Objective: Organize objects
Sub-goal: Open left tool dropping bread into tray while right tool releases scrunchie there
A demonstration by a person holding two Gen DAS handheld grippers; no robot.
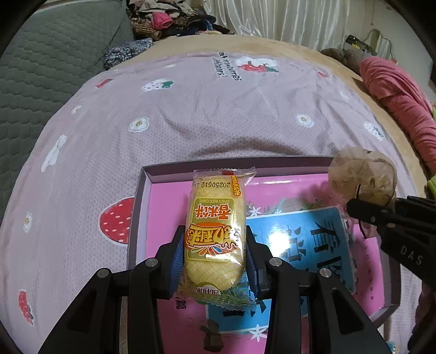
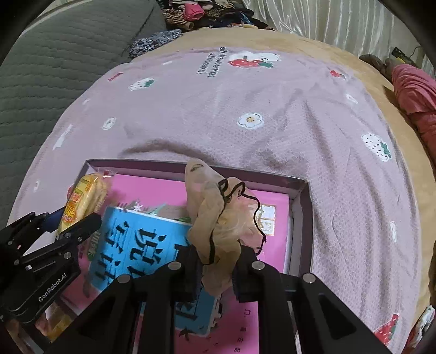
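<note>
My left gripper (image 1: 215,242) is shut on a yellow rice-cake snack packet (image 1: 216,226) and holds it above the left part of a shallow box (image 1: 141,185) with a pink lining. The packet also shows in the right wrist view (image 2: 84,198). My right gripper (image 2: 218,261) is shut on a bunched beige sheer stocking with black trim (image 2: 218,217), held above the box (image 2: 302,207). The stocking also shows in the left wrist view (image 1: 362,174). A blue book (image 1: 313,245) lies flat inside the box.
The box sits on a pink strawberry-print blanket (image 1: 190,114) over a bed. A green quilted cushion (image 1: 41,68) is at the left, a clothes pile (image 1: 169,19) at the back, and a red garment (image 1: 400,95) at the right.
</note>
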